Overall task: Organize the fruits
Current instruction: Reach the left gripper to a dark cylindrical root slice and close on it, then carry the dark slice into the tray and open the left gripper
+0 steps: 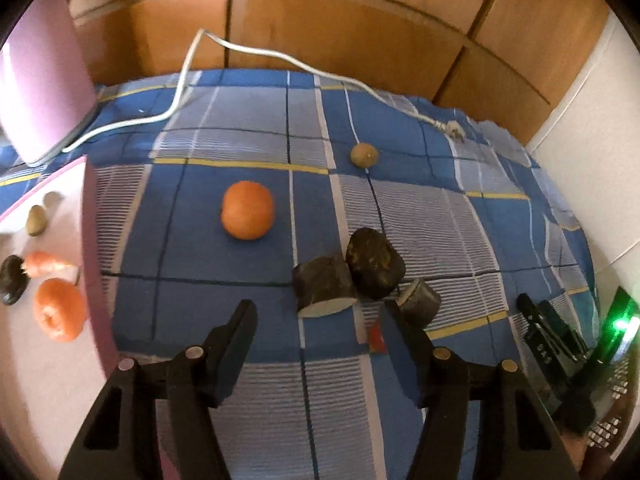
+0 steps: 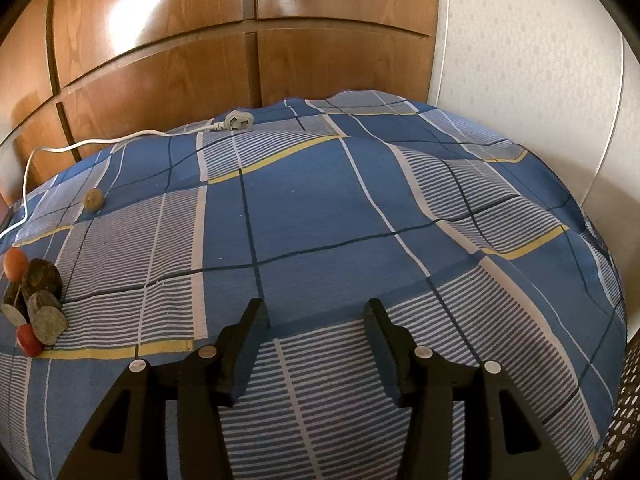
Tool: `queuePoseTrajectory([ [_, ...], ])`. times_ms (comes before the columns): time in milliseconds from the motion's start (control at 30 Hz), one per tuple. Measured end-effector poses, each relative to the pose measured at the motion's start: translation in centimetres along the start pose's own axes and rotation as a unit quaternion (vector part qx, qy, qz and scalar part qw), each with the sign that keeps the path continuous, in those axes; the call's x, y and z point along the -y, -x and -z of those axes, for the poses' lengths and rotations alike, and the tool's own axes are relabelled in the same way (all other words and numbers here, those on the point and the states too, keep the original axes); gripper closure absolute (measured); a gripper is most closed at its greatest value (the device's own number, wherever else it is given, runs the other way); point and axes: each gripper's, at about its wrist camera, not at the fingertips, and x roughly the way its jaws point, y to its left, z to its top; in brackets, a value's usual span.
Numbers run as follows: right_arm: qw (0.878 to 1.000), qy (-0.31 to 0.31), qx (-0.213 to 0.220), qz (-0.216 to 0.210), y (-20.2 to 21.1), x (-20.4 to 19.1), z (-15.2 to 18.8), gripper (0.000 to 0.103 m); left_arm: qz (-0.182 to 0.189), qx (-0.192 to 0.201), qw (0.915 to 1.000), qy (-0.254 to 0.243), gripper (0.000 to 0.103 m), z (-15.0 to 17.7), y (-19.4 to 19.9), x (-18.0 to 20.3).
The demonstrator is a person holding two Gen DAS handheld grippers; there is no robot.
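Left gripper: jaws wide, holding nothing; dark fruit chunks just ahead, orange beyond.
Right gripper: jaws wide, holding nothing, over checked cloth.

checked bed bears orange, cable.

wooden wardrobe glossy, glare | white wall right | checked bedsheet

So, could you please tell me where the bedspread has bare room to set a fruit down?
The widest free patch lies ahead of the right claw, between the plug and the wall. It is crowded around the dark chunks, beside the left claw.
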Motion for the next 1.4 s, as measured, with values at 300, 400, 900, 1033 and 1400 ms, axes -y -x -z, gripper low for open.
queuePoseTrajectory([
  [300,1.0,0.004,0.001,0.004,-0.1,-0.1,0.0,0.05,0.005,-0.019,0.9997,-0.013,0.065,-0.7,-3.0,0.0],
  [400,1.0,0.005,0.001,0.005,-0.1,-0.2,0.0,0.05,0.009,-0.007,0.9999,-0.008,0.065,-0.2,-2.7,-0.3],
  [900,1.0,0.007,0.001,0.007,-0.1,-0.2,0.0,0.05,0.033,0.043,0.9982,0.024,0.065,3.7,3.3,-2.2],
  [1033,1.0,0.008,0.001,0.008,-0.1,-0.1,0.0,0.05,0.034,0.062,0.9968,0.037,0.065,4.3,5.4,-3.3],
  [1400,1.0,0.009,0.001,0.01,-0.1,-0.2,0.0,0.05,-0.002,0.12,0.9852,0.123,0.065,6.1,10.8,-11.0],
])
